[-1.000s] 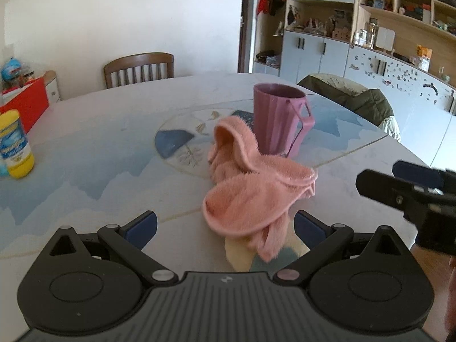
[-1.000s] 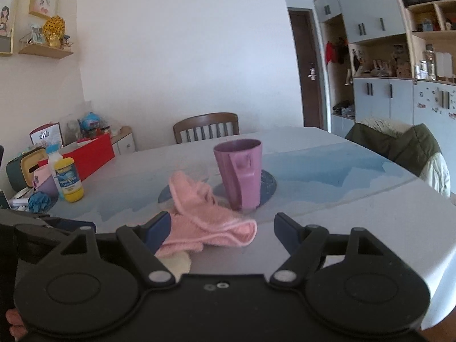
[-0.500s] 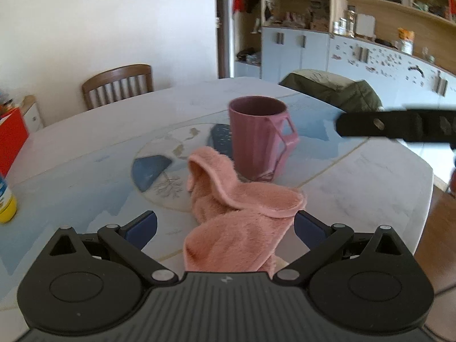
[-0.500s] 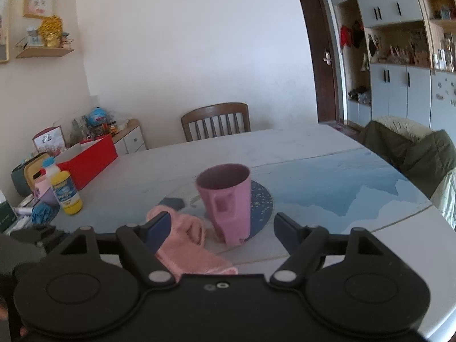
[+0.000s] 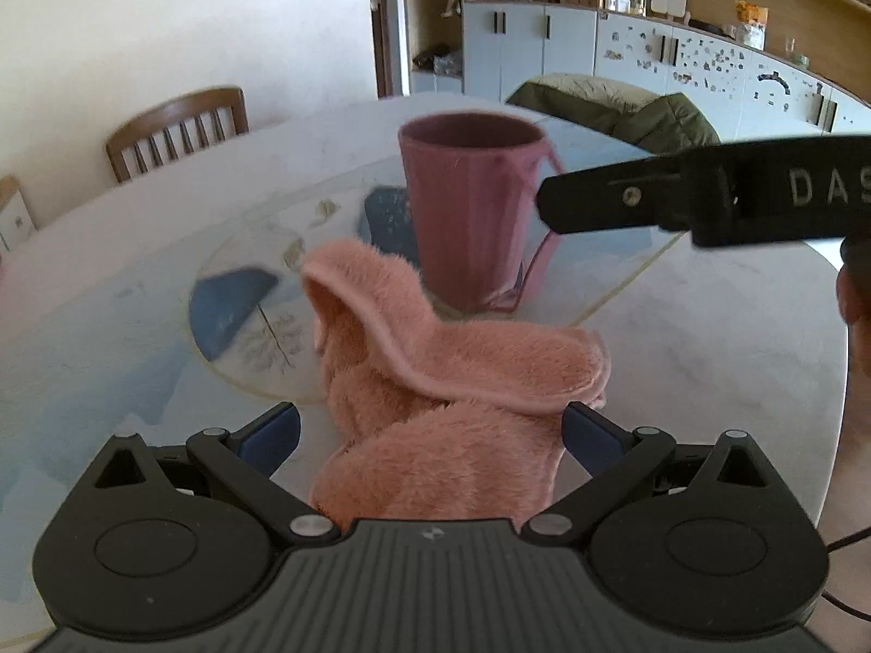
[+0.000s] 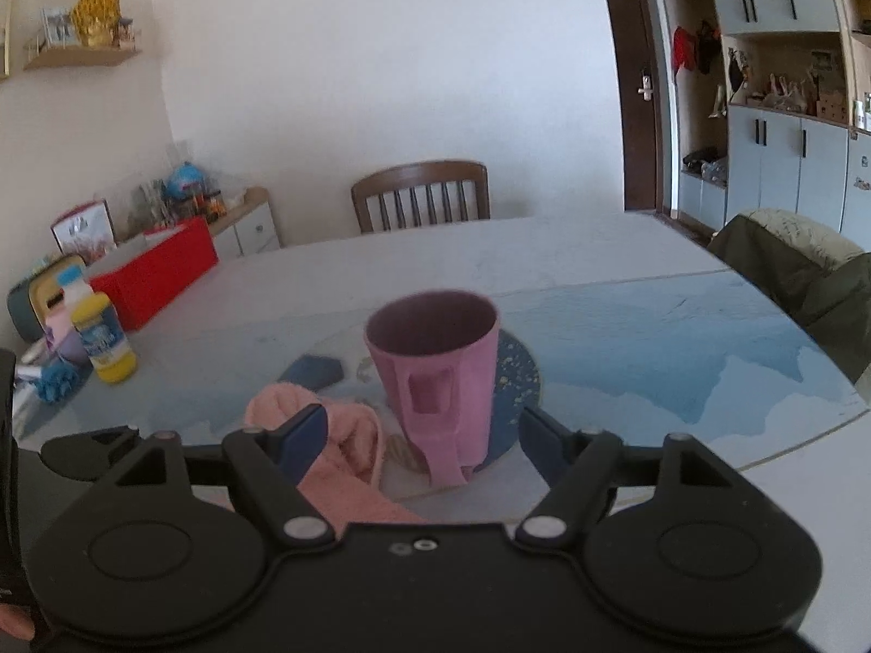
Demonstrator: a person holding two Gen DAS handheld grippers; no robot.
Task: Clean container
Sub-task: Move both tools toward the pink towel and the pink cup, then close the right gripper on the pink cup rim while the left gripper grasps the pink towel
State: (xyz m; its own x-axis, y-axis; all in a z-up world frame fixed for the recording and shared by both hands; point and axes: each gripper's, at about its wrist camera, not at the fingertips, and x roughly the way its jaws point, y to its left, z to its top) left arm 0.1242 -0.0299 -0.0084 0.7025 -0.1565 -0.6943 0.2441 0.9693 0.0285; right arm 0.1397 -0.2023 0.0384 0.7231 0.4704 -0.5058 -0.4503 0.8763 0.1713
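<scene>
The pink mug (image 6: 433, 375) stands upright and empty on the glass turntable (image 5: 245, 294) at the centre of the table (image 6: 626, 272), its handle turned toward the right-wrist camera. The pink cloth (image 5: 446, 397) lies crumpled just in front of the mug and to its left, close to the base (contact between the two cannot be confirmed). The step in hand appears to be the approach: neither item is gripped and no wiping is under way. The left gripper (image 5: 430, 427) has its jaws spread wide, with the cloth lying between the two fingers. The right gripper (image 6: 424, 427) is likewise spread, its fingers flanking the lower part of the mug without touching it; in the left-wrist view one of its fingers crosses in front of the mug's handle side. The next move probably calls for the left jaws to come together on a thick fold of cloth, and for the right jaws to clamp across the mug body or handle to steady it before the cloth enters the opening. The table surface is pale with blue printed patterning. Left of the mug stands a yellow bottle (image 6: 106, 345) beside a red box (image 6: 158, 272). Behind the mug is a wooden chair (image 6: 422, 196); to its right, a green jacket (image 6: 800, 277) over a seat and grey cabinets (image 6: 784, 163) with open shelving.
</scene>
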